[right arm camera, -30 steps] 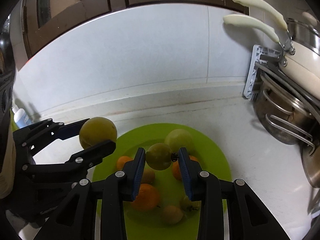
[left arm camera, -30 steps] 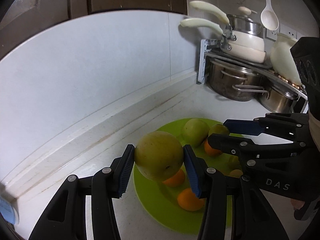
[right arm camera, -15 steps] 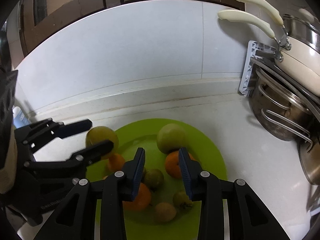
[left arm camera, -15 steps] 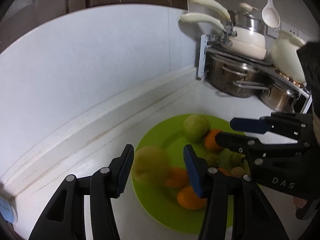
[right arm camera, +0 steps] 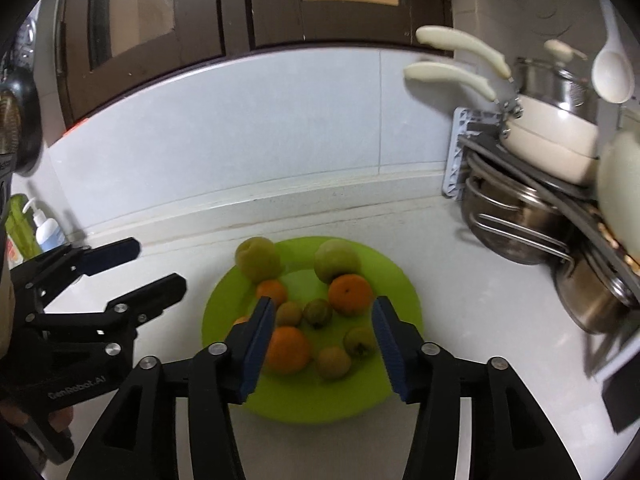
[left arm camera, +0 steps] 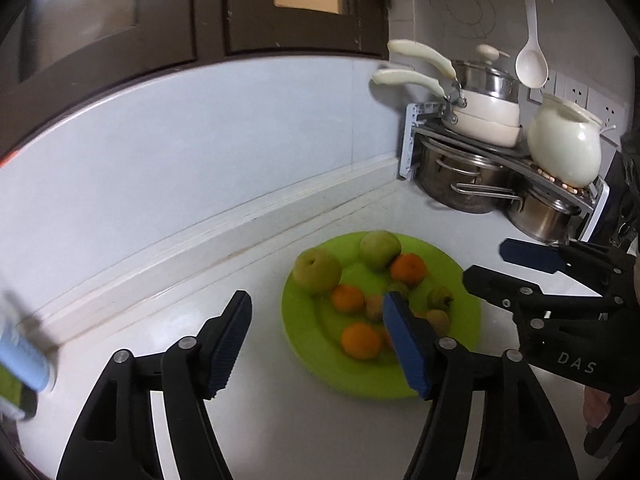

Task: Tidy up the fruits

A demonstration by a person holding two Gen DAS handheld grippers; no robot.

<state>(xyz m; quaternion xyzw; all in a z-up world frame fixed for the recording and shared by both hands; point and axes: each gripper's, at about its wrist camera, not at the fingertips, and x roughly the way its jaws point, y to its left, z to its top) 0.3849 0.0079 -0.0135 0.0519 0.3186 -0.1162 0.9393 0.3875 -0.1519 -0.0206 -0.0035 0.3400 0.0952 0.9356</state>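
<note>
**A:** Fruits all lie on the green plate (right arm camera: 404, 280), which sits on your white counter (right arm camera: 460, 320) near the backsplash. What does each of your cameras give you that the other does not?

**B:** Your right wrist view looks straight down onto the plate, so you can count: two large green pears at the far rim, the left pear (right arm camera: 257, 259) and the right pear (right arm camera: 336, 260); then a big orange (right arm camera: 350, 294) just in front of the right pear, a second orange (right arm camera: 289, 349) near your fingers, and a smaller orange (right arm camera: 272, 291) touching the left pear. The small brownish-green fruits (right arm camera: 317, 313) fill the middle. That view also shows a pump bottle (right arm camera: 48, 232) far left.

**A:** And your left wrist view?

**B:** It sees the plate (left arm camera: 304, 336) from the side, blurred, so the small fruits are hard to tell apart. It does show the pot rack (left arm camera: 412, 148) more fully: a white pot stacked on top, steel pots beneath, a white jar (left arm camera: 564, 148) and a hanging ladle (left arm camera: 531, 66).

**A:** Your tools?

**B:** Your left gripper (left arm camera: 316, 340) has its jaws apart and opening, with nothing between them. Your right gripper (right arm camera: 322, 344) is likewise spread and opening, holding nothing; fruit shows in the gap only because it lies on the plate below. Each view catches the other gripper at its edge, clear of the plate.
</note>
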